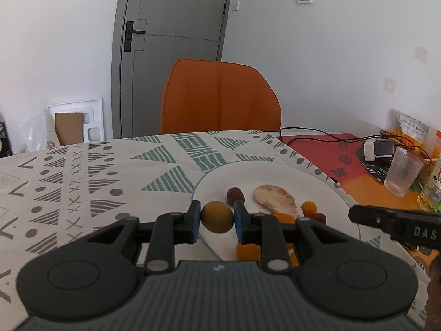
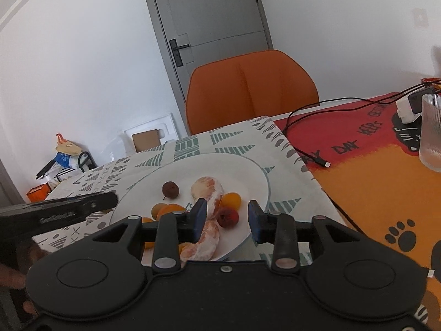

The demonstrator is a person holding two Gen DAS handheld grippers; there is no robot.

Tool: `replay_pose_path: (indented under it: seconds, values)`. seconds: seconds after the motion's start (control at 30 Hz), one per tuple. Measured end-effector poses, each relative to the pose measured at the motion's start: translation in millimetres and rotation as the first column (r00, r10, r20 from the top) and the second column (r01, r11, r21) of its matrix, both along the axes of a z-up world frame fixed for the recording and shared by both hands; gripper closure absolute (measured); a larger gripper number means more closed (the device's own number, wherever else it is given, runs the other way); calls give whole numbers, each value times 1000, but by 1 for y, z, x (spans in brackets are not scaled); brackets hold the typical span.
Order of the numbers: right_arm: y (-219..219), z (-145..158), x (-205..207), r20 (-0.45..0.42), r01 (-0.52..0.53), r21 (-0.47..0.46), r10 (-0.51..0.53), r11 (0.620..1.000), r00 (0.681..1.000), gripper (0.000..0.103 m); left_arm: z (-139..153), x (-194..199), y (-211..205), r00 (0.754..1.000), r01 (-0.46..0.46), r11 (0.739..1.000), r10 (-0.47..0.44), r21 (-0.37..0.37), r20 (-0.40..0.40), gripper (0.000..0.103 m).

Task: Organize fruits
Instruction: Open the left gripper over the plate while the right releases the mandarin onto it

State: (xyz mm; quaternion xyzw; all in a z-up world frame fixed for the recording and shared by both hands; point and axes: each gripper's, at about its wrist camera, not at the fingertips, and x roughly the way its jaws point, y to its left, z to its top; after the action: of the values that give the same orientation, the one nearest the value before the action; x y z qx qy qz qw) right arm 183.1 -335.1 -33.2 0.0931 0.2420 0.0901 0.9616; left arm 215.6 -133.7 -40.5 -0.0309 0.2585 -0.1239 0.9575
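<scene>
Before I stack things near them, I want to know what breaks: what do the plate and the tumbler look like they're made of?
The plate looks like glazed white ceramic: smooth, glossy, with a thin blue rim line. The tumbler looks like clear ribbed glass, though clear plastic can't be ruled out; vertical ridges show and the cloth is visible through it.

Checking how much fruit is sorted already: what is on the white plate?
On the plate: peeled citrus pieces, small orange fruits, a dark fruit, a red one. The right gripper covers the near edge.
</scene>
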Motion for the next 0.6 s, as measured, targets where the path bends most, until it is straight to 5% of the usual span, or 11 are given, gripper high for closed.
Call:
replay_pose_path:
  seconds: [0.6]
  values:
    - [18,1,-1,-3,-34,4,34,999,999,69,12,-12,25,996,-90,996,90,17,-1,46]
